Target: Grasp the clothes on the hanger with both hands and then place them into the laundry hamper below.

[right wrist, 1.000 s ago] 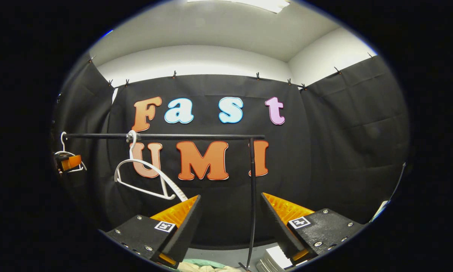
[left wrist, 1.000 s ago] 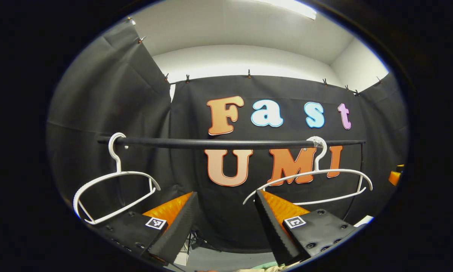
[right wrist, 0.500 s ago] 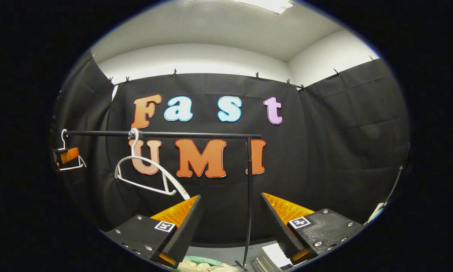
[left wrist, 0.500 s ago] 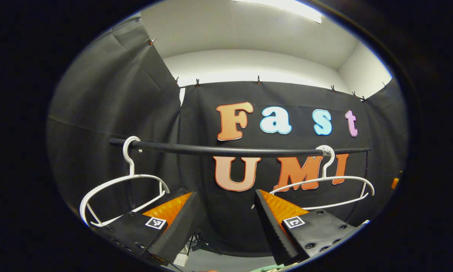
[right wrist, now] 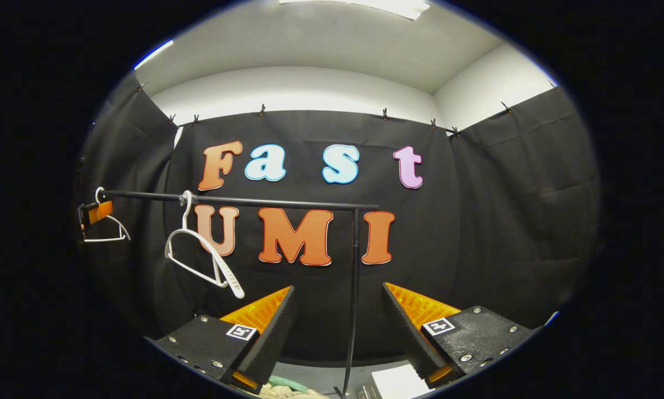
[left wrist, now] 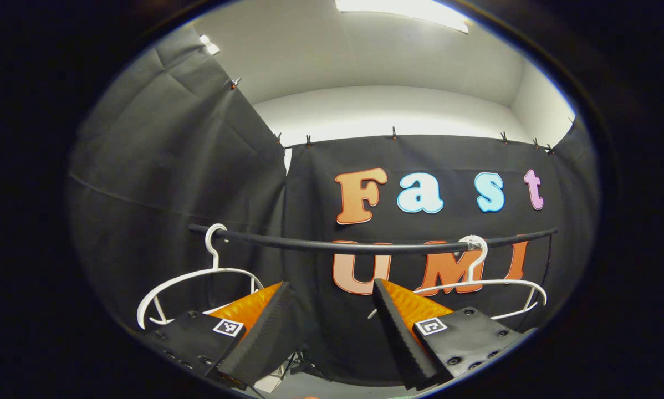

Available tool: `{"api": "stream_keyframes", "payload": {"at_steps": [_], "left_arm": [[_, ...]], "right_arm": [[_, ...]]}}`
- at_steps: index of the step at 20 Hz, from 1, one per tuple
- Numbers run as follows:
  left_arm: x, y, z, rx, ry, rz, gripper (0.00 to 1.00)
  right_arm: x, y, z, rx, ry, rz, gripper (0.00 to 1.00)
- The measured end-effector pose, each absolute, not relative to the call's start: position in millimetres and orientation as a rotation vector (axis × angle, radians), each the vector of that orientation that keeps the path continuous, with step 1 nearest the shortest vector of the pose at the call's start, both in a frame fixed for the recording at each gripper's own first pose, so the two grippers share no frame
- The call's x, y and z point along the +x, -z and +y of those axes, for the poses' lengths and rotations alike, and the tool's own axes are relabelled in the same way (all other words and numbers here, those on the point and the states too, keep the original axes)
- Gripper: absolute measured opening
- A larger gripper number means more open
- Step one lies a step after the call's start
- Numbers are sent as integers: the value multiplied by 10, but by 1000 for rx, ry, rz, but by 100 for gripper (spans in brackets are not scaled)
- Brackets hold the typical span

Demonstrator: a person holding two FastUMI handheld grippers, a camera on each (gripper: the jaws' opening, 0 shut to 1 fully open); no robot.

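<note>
Both white hangers [left wrist: 199,280] [left wrist: 479,282] hang bare on the rail [left wrist: 365,245], so the left gripper [left wrist: 329,327] and right gripper [right wrist: 337,332], jaws wide, hold nothing, likely because the clothes are already dropped.

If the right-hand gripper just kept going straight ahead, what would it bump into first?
Probably the rack's upright black pole, which stands between the open right gripper's fingers; depth is unclear, so it may slip past to the black cloth wall.

Two hangers [left wrist: 199,288] [left wrist: 479,282] hang on the rail [left wrist: 365,246] (well apart); rail before the cloth wall [left wrist: 171,166].
</note>
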State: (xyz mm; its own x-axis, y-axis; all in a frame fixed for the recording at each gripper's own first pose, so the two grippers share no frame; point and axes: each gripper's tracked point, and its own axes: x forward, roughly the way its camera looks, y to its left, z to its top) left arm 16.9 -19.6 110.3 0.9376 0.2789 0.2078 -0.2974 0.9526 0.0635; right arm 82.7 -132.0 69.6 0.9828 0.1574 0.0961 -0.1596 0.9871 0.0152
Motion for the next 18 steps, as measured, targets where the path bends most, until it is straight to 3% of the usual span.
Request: {"api": "stream_keyframes", "payload": {"at_steps": [1, 2, 3, 7, 17, 18], "left_arm": [[138, -1074, -227, 86, -301, -192, 93], [116, -1054, -251, 81, -311, -187, 93], [93, -1037, -259, 79, -324, -184, 96], [-4, -1053, -307, 82, -359, -181, 93], [43, -1086, -524, 99, -359, -188, 96], [63, -1088, -536, 99, -357, -189, 93]], "right_arm": [[854, -703, -1352, 22, -170, -98, 100], [877, -697, -1406, 20, -180, -99, 93], [905, -697, -1442, 18, -187, -99, 93], [994, -709, -1550, 28, -203, -97, 93], [1120, -725, -1746, 36, -202, -104, 93], [1131, -734, -1769, 37, -199, -102, 93]]}}
